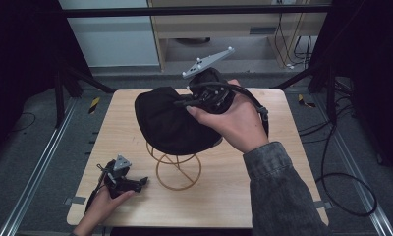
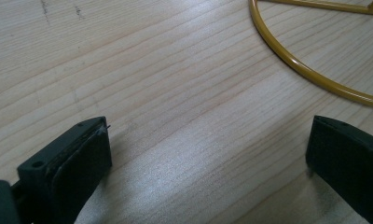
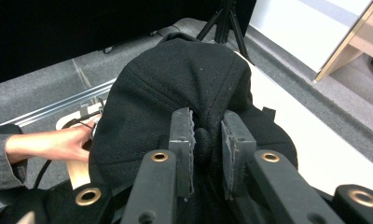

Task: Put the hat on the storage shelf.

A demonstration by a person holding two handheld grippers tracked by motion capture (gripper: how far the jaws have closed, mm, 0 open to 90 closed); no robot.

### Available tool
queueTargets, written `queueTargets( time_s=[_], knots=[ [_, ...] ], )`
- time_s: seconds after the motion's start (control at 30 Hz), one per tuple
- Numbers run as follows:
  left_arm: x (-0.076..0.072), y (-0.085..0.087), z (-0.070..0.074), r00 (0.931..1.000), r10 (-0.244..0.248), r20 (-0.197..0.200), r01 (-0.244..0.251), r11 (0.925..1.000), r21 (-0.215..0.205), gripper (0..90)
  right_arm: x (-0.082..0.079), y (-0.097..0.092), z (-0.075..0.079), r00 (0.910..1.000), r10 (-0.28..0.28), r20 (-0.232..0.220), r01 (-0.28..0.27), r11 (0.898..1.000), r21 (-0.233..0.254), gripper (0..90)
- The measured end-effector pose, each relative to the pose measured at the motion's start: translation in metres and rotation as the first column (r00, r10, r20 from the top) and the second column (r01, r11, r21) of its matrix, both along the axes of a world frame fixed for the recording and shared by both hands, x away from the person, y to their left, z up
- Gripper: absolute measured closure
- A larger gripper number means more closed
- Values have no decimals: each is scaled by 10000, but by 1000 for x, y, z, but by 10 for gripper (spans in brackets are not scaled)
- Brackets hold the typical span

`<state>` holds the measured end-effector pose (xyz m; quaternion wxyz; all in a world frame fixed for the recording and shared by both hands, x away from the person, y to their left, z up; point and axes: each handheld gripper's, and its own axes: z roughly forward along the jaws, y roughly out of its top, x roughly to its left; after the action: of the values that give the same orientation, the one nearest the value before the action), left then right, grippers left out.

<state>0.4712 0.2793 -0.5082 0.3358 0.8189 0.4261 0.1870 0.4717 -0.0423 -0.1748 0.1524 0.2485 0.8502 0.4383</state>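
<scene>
A black cap [image 1: 166, 120] hangs over the top of a yellow wire stand [image 1: 177, 171] at the table's middle. My right gripper [image 1: 184, 104] is shut on a fold of the cap's fabric [image 3: 204, 140], pinched between both jaws, with the crown bulging beyond them. My left gripper [image 1: 144, 181] rests low on the wood at the front left, just left of the stand's base ring [image 2: 310, 72]. Its jaws stand wide apart over bare wood, holding nothing.
The wooden table [image 1: 273, 191] has bare room on its right half and along the front. Metal rails [image 1: 37, 167] run on the floor at both sides, and cables [image 1: 342, 182] lie on the floor to the right. Tripod legs [image 3: 222, 23] stand beyond the cap.
</scene>
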Motion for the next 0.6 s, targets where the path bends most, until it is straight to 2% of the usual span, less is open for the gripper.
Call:
queueTargets(
  time_s=[0.27,0.6],
  knots=[
    [0,0,0,10000,-17,-6,17,10000,-5,0,0,5,-2,10000,71,-21,-71,9999,-117,769],
    [1,0,0,10000,-34,-18,34,10000,-1,0,9,27,-11,9997,217,-116,-222,9987,-459,760]
  ],
)
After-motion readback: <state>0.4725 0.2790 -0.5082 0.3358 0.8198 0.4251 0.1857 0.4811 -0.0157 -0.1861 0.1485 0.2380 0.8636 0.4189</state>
